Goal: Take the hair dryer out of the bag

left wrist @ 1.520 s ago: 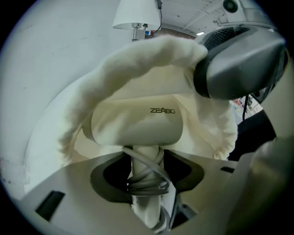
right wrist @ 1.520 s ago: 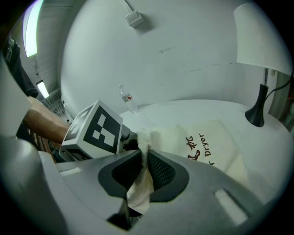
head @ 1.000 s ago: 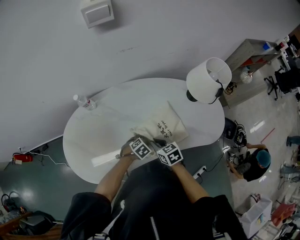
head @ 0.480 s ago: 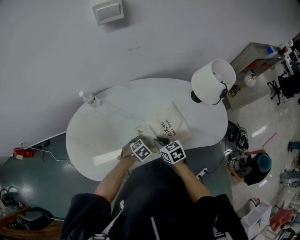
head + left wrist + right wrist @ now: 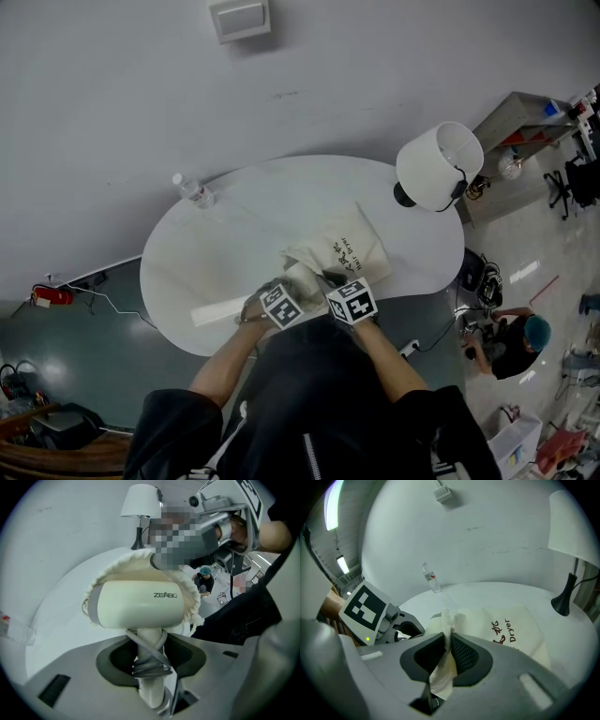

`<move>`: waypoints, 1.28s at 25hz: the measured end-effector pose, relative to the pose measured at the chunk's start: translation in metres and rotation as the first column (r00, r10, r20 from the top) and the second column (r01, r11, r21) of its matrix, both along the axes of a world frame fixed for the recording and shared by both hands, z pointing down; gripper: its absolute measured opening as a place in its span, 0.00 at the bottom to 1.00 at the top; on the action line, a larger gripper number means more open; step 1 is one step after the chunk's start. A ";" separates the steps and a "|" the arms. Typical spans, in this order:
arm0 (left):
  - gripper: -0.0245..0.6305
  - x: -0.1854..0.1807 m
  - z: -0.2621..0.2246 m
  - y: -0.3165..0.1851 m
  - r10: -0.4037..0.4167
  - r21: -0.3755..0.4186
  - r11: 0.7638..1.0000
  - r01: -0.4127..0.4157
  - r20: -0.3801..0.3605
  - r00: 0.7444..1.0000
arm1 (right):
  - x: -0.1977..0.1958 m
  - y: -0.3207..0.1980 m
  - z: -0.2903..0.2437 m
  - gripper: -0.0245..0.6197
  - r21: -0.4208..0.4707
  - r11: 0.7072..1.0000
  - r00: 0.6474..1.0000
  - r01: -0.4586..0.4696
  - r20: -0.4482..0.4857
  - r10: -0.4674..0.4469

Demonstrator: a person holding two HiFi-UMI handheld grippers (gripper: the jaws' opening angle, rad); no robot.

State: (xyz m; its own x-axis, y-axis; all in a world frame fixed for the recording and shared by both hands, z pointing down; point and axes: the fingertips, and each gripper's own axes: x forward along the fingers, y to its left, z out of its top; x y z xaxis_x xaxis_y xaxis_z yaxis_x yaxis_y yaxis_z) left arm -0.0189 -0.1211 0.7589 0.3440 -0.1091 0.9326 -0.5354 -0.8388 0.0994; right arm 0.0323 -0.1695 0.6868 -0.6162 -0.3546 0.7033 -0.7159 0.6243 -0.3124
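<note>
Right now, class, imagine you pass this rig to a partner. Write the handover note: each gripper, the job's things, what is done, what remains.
Left gripper: shut on the handle of the hair dryer.
Right gripper: shut on a fold of the bag at its mouth; the bag lies on the table.
Done: the dryer's head sits at the bag's drawstring mouth, largely out.
Left: draw the dryer fully clear while the right gripper holds the bag back.

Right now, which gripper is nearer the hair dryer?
Left. The left gripper clamps the handle of the hair dryer; the right gripper pinches the mouth of the drawstring bag beside it.
</note>
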 end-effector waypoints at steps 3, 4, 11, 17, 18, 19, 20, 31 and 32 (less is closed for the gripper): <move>0.32 -0.010 -0.005 0.006 -0.035 0.004 0.999 0.035 -0.012 0.999 | -0.001 0.000 0.004 0.11 -0.003 1.000 1.000 0.005 -0.013 -0.006; 0.32 -0.013 -0.007 0.007 -0.048 0.007 0.999 0.048 -0.015 0.999 | -0.002 0.000 0.006 0.11 -0.004 1.000 1.000 0.010 -0.017 -0.010; 0.32 -0.042 -0.017 0.014 -0.141 0.025 0.990 0.142 -0.027 0.990 | -0.012 0.003 0.024 0.11 -0.029 0.999 0.998 0.043 -0.049 -0.044; 0.32 -0.064 -0.032 0.017 -0.249 0.042 0.967 0.252 -0.064 0.966 | -0.022 0.003 0.037 0.11 -0.056 0.995 0.992 0.084 -0.085 -0.088; 0.32 -0.067 -0.035 0.017 -0.268 0.048 0.961 0.272 -0.075 0.960 | -0.022 0.004 0.039 0.11 -0.062 0.994 0.992 0.087 -0.090 -0.093; 0.32 -0.070 -0.037 0.017 -0.287 0.054 0.955 0.292 -0.085 0.954 | -0.023 0.004 0.042 0.11 -0.068 0.994 0.991 0.090 -0.094 -0.096; 0.32 -0.073 -0.039 0.017 -0.307 0.059 0.948 0.313 -0.097 0.947 | -0.024 0.005 0.044 0.11 -0.072 0.993 0.991 0.091 -0.095 -0.098; 0.32 -0.084 -0.098 -0.012 -0.410 0.124 0.885 0.449 -0.252 0.877 | -0.029 0.000 0.030 0.18 -0.026 0.999 0.999 0.032 -0.005 -0.033; 0.32 -0.084 -0.102 -0.017 -0.408 0.139 0.880 0.453 -0.264 0.874 | -0.028 -0.003 0.023 0.18 -0.013 1.000 1.000 0.010 0.020 -0.010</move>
